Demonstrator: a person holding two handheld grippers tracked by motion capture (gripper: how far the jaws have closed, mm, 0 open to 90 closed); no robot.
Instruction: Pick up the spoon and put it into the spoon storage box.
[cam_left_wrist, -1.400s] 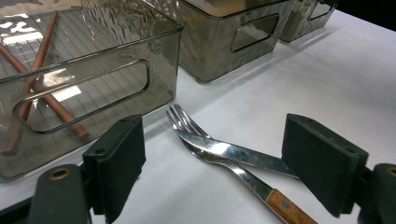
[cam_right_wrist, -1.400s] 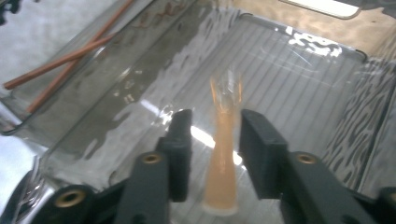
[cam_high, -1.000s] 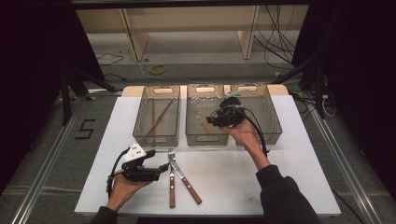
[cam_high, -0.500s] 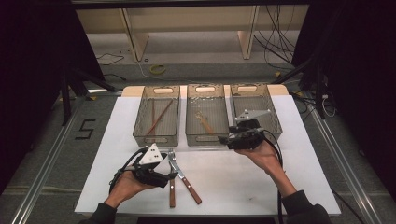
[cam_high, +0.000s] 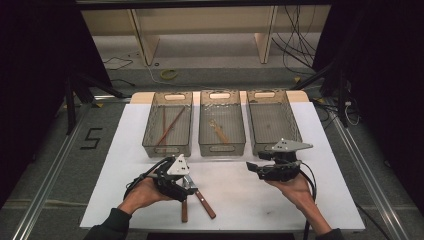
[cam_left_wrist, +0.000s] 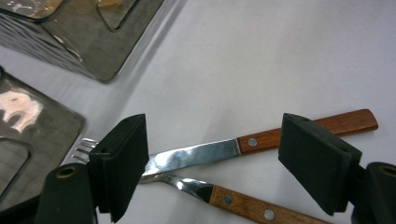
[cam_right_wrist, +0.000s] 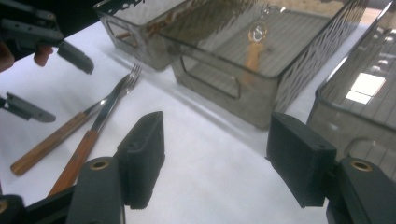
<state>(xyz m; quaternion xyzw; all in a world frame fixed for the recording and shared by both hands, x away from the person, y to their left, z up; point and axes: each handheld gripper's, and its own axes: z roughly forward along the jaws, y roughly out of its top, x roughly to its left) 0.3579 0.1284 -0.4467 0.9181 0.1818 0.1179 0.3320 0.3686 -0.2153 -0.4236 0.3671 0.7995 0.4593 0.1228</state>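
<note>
A knife (cam_left_wrist: 205, 151) and a fork (cam_left_wrist: 243, 200), both with wooden handles, lie crossed on the white table (cam_high: 240, 200) at the front left. My left gripper (cam_high: 186, 184) is open and low over them; in the left gripper view its jaws (cam_left_wrist: 215, 126) straddle the knife blade and the fork's neck without touching. The right gripper (cam_high: 252, 169) is held open over bare table in front of the right bin (cam_high: 272, 120), with nothing between its jaws (cam_right_wrist: 217, 123). From there the fork and knife (cam_right_wrist: 107, 100) lie off to the left.
Three clear mesh bins stand in a row at the back. The left bin (cam_high: 166, 149) holds thin brown sticks (cam_high: 167, 127), and the middle bin (cam_high: 222, 149) holds a pale wooden piece (cam_high: 218, 130). Cables and shelving legs lie on the floor beyond the table.
My right gripper has drawn back from above the middle bin to the table in front of the right bin. The left gripper has shifted right, over the knife and fork.
</note>
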